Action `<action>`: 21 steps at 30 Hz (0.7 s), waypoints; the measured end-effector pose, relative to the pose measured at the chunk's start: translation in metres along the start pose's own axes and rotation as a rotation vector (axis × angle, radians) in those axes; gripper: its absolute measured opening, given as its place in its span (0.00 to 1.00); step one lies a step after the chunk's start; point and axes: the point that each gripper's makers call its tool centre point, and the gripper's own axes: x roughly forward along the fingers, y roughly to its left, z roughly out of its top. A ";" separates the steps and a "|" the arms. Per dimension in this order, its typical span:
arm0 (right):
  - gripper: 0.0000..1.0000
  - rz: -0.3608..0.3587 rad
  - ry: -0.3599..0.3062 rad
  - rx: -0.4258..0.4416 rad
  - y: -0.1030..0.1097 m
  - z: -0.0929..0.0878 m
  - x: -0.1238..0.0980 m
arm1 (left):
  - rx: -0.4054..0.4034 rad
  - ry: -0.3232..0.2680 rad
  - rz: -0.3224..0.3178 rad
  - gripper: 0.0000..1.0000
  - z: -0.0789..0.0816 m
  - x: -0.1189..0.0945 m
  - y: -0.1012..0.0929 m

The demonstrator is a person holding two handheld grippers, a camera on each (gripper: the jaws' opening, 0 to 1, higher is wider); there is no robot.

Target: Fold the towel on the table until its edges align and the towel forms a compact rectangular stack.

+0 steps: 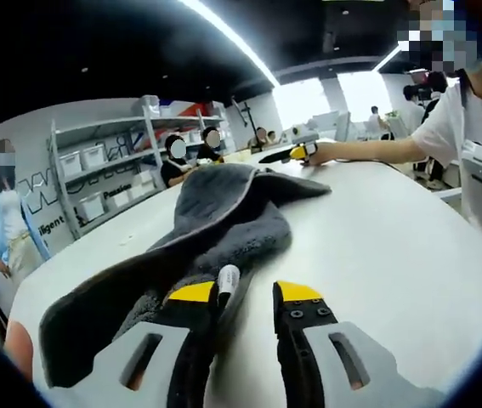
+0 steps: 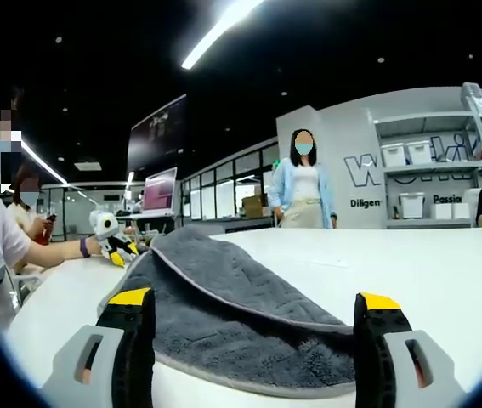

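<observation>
A grey towel (image 1: 223,212) lies crumpled on the white round table (image 1: 377,246), partly folded over itself. My left gripper (image 1: 245,293) stands open at its near end, the left jaw over the towel's edge and a white tag (image 1: 228,279) between the jaws. At the towel's far end a person's hand holds my right gripper (image 1: 279,156). In the right gripper view the towel (image 2: 241,306) spreads between the wide-open jaws of my right gripper (image 2: 256,299), its top layer folded back. My left gripper (image 2: 121,252) sits at the towel's far left corner.
A person (image 1: 470,127) stands at the table's edge, arm stretched over it. Shelves with white bins (image 1: 104,170) line the wall, with people seated and standing nearby. Another person (image 2: 304,183) stands beyond the table. Bare tabletop (image 2: 411,263) lies to the right.
</observation>
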 end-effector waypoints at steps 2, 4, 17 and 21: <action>0.99 0.001 0.000 0.000 -0.002 0.000 0.000 | 0.004 0.006 0.005 0.20 -0.001 0.000 0.001; 0.99 0.001 0.002 -0.002 0.000 0.000 0.000 | 0.009 0.008 0.008 0.18 -0.002 0.000 0.002; 0.99 0.000 0.008 -0.004 -0.001 -0.001 0.000 | 0.004 0.009 0.027 0.05 -0.001 0.000 0.005; 0.99 0.001 0.007 -0.003 -0.003 -0.001 0.000 | 0.014 0.002 0.029 0.04 0.001 -0.001 0.006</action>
